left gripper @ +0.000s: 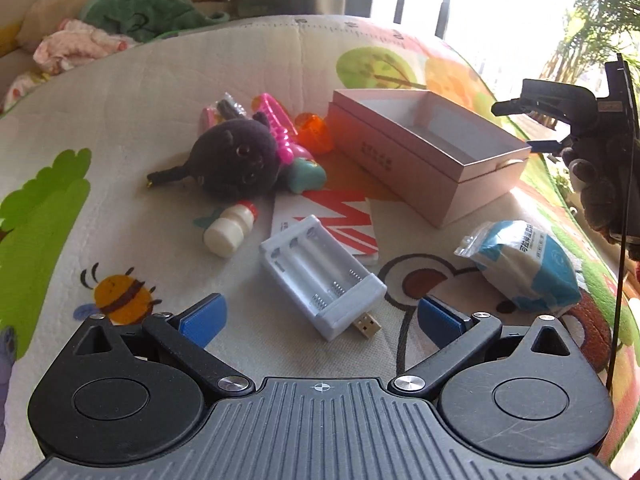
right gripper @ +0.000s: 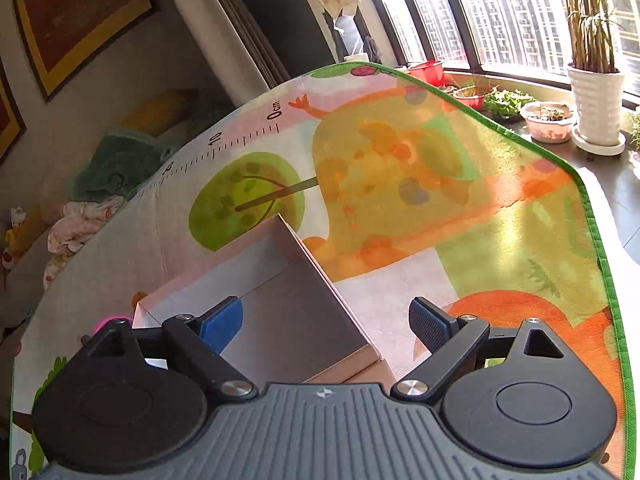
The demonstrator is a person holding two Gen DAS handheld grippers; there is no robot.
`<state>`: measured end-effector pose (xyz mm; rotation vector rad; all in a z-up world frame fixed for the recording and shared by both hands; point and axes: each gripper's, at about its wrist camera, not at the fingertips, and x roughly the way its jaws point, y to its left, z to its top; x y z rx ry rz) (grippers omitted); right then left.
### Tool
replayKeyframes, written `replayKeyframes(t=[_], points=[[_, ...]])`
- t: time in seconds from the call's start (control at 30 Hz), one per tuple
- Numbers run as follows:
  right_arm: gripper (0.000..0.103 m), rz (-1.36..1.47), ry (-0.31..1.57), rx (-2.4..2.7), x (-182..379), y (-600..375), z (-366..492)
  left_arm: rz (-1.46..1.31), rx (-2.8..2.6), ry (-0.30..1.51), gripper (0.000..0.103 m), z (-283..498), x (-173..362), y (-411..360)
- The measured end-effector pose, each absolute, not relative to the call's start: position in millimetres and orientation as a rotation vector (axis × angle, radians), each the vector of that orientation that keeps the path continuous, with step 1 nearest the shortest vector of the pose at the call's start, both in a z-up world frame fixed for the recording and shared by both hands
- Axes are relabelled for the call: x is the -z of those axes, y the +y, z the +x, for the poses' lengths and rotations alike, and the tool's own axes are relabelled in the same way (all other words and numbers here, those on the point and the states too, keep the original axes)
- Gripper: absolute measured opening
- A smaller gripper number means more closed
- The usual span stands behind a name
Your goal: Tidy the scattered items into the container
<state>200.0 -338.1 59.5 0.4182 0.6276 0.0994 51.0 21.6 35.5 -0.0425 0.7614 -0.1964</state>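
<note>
Left gripper (left gripper: 320,316): jaws spread, nothing between, poised above white USB battery charger (left gripper: 322,276) on play mat (left gripper: 120,112) | Right gripper (right gripper: 326,320): jaws wide apart, nothing grasped, over pink box (left gripper: 432,152) | Box: open, interior bare where visible | Scattered beside box: black plush toy (left gripper: 234,160), small white bottle (left gripper: 230,229), blue-white packet (left gripper: 528,266).

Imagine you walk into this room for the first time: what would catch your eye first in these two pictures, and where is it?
Most striking is the heap of toys on the cartoon play mat: a black plush toy lying against a pink plastic toy. Right of them stands an open, empty pink box, and nearest the open left gripper lies a white battery charger. In the right wrist view, the open right gripper hovers over that box, sunlit window plants behind.
</note>
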Motion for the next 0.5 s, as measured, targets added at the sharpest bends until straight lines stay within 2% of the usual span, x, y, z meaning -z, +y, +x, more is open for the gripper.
replayKeyframes(t=[0.03,0.23,0.5], points=[[0.095,0.443,0.642,-0.156,-56.0,-329.7,204.7,-0.059,0.173,0.772,0.103,47.2,-35.6,24.1],[0.095,0.431,0.643,-0.362,-55.4,-276.1,192.1,-0.014,0.154,0.796,0.103,49.7,-36.6,22.5],[0.094,0.127,0.515,-0.359,-72.7,-240.0,121.4,0.088,0.197,0.761,0.103,62.0,-35.7,7.9]])
